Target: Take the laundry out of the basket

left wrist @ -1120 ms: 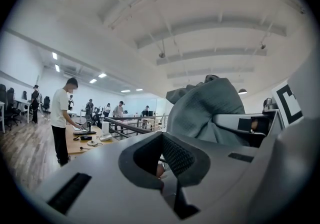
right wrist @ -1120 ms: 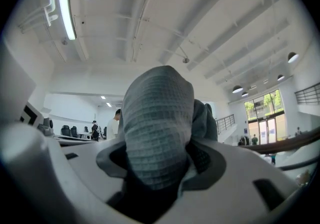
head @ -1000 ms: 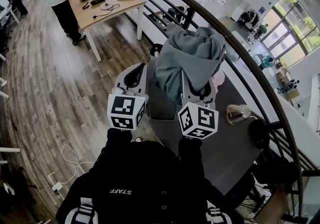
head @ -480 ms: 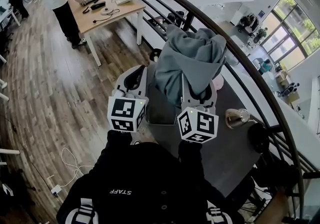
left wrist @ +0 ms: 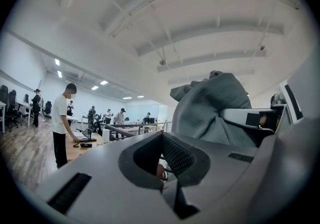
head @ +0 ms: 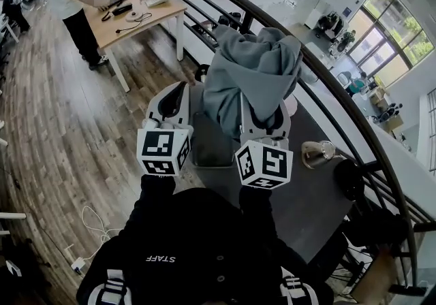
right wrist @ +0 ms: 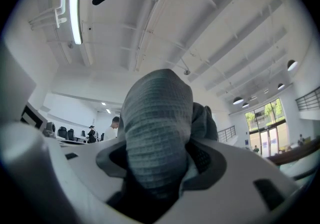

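A garment [head: 248,72] is held aloft, clamped in the right gripper [head: 264,120]; the left gripper [head: 174,92] is closed, empty. Setting it down seems left.

Both arms come forward from the near edge in black sleeves, the left arm [head: 158,191] and the right arm [head: 255,198] side by side. Each hand carries a white two-jaw plastic claw with a black-and-white marker cube at its near end. The left claw [head: 182,90] points about level and away; its jaws meet at the tips, with nothing between them. The right claw [head: 262,111], just to its right, tilts slightly upward, its jaws clamped on a thick fold of grey waffle-knit garment [right wrist: 157,128].
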Tool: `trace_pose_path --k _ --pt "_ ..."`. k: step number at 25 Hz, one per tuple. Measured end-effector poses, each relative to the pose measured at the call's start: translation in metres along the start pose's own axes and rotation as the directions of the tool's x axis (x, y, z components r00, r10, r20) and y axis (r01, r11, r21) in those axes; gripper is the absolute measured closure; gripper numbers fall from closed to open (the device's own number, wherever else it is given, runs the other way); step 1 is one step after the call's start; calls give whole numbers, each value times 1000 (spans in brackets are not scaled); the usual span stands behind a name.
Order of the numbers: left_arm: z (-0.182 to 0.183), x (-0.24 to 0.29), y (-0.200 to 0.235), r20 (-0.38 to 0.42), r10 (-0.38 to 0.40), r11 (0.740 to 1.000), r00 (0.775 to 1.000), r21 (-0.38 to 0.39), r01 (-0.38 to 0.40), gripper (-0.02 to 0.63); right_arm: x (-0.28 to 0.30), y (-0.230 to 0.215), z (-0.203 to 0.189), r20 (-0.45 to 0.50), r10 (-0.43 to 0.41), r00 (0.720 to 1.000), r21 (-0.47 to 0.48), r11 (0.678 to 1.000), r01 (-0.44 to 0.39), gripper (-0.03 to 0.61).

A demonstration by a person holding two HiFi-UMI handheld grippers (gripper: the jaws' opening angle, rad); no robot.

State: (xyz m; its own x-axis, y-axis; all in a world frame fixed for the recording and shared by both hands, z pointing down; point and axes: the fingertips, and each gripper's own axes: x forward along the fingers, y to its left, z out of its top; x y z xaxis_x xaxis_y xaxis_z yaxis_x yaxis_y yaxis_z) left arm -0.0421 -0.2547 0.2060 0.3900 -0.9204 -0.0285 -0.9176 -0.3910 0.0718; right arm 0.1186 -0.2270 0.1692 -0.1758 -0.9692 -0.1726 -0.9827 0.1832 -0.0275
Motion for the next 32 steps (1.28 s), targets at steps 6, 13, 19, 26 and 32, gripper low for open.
trace_pose_path --k 6,13,19,26,32 --pt "7 3 -10 21 -40 999 999 -2 40 612 -3 0 5 23 -20 1000 -10 1000 20 298" --pt "2 8 -18 10 -51 999 999 3 51 612 -2 -5 2 16 -24 1000 -16 1000 25 298" --pt "-1 6 -14 5 -49 999 999 -4 49 612 -2 -4 -2 5 -29 1000 -18 999 29 298" --pt "0 6 -10 3 -43 999 999 -7 43 612 0 -1 -1 -2 -27 1000 -19 999 27 298" --pt "-1 8 -11 5 -42 999 999 -2 42 612 1 -4 0 5 -28 1000 -24 999 28 298"
